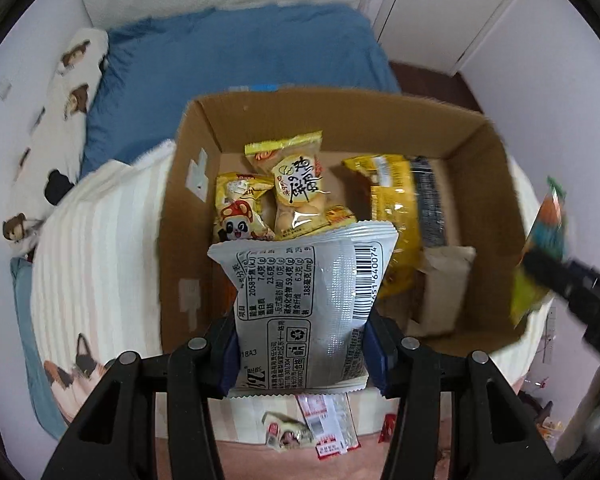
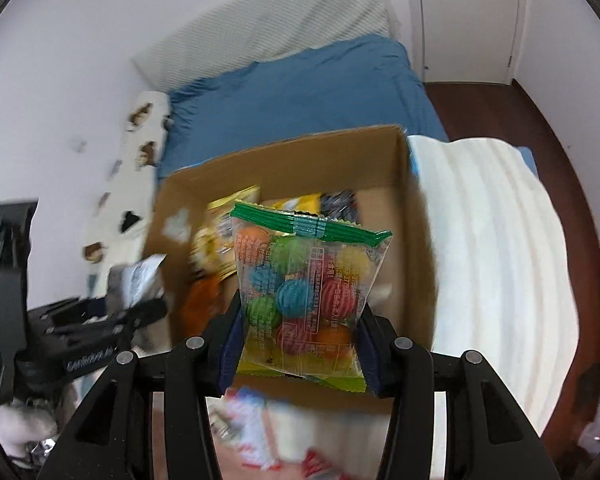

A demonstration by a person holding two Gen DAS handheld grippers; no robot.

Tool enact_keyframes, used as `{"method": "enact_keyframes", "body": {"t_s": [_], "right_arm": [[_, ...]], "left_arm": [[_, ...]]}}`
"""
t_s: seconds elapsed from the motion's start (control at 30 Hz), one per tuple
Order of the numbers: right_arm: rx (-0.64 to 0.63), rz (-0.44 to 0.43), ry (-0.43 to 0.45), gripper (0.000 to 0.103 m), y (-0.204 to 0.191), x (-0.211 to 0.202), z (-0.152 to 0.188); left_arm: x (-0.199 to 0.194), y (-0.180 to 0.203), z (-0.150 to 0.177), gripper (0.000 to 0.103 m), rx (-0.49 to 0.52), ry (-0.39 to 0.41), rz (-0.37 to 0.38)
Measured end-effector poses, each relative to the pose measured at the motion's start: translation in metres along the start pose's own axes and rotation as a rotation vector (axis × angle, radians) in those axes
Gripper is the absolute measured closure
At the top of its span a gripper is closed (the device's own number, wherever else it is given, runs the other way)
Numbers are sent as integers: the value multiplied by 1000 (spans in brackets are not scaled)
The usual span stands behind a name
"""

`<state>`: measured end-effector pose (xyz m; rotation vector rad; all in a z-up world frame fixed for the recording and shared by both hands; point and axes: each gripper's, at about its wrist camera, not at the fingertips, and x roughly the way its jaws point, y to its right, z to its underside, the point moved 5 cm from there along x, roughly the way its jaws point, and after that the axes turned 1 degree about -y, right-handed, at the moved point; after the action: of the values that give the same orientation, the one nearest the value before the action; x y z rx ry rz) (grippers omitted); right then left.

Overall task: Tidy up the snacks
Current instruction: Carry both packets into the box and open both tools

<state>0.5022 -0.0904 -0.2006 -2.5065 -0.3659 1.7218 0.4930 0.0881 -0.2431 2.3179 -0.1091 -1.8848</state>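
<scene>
My left gripper (image 1: 300, 354) is shut on a silver-grey snack packet (image 1: 300, 300) with a barcode, held above the near edge of an open cardboard box (image 1: 188, 208). Yellow snack bags (image 1: 300, 184) lie inside the box. My right gripper (image 2: 296, 350) is shut on a clear packet of coloured candy balls (image 2: 304, 292) with a green top seal, over the same cardboard box (image 2: 416, 240). In the left wrist view the right gripper and its candy packet (image 1: 540, 256) show blurred at the box's right rim. The left gripper with its silver packet (image 2: 140, 276) appears at the left in the right wrist view.
The box rests on a bed with a striped cream blanket (image 1: 100, 248) and a blue sheet (image 1: 228, 56). Loose red-and-white snack packets (image 1: 328, 420) lie on the bed below the box. A white door (image 2: 468, 16) and dark wooden floor (image 2: 540, 128) lie to the right.
</scene>
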Motion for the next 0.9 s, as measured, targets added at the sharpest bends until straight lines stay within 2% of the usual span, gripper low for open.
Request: {"method": "enact_keyframes", "body": {"t_s": [0.07, 0.27, 0.3, 0.33, 0.37, 0.4, 0.43, 0.47, 0.5, 0.53, 0.9], "right_arm": [[8, 28, -32, 51, 12, 22, -22], [23, 73, -91, 51, 36, 64, -48], [35, 70, -101, 50, 37, 69, -44], [49, 69, -110, 42, 40, 72, -45], [58, 78, -115, 35, 43, 77, -47], [56, 86, -113, 23, 45, 77, -43], [56, 76, -112, 17, 45, 78, -44], [54, 82, -115, 14, 44, 79, -43], [46, 95, -116, 11, 41, 79, -42], [38, 102, -117, 8, 39, 80, -41], [-6, 112, -129, 5, 18, 68, -18]], "left_arm": [[19, -4, -6, 55, -4, -40, -13], [67, -12, -7, 55, -8, -155, -18], [75, -12, -5, 55, -7, -189, -8], [81, -14, -3, 55, -18, -211, 2], [83, -16, -2, 54, -33, -214, 8], [84, -17, -4, 49, -33, -203, 8], [83, -18, -5, 46, -33, -190, 3], [81, -20, -7, 30, -35, -173, -9], [78, -21, -9, 10, -37, -159, -8], [76, -22, -10, 6, -40, -150, 0], [42, -20, 0, 6, -47, -82, 11]]}}
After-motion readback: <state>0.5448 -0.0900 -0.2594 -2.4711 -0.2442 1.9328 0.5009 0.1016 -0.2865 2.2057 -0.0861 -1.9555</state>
